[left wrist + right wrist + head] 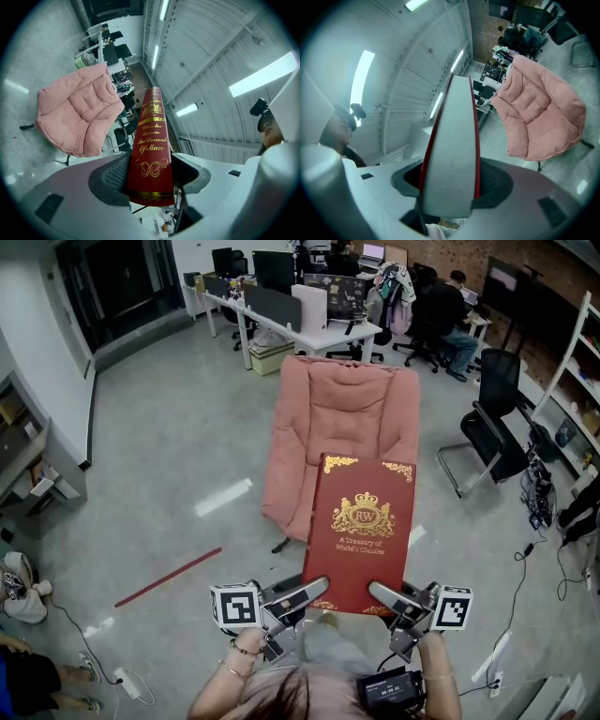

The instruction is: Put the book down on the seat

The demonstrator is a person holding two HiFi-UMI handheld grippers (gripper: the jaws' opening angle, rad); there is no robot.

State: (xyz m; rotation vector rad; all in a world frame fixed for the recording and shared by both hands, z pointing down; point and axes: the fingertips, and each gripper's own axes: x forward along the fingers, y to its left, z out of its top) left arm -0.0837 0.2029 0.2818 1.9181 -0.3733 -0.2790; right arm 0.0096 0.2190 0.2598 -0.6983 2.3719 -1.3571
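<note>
Book (pixel 361 531), red gilt-stamped hardback, perhaps leatherette, clamped in left gripper (pixel 317 589) and right gripper (pixel 380 592), near quilted pink seat (pixel 342 413)

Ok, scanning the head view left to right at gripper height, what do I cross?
red strip on the floor → left gripper → book, clamped at its near edge by both grippers → right gripper
</note>
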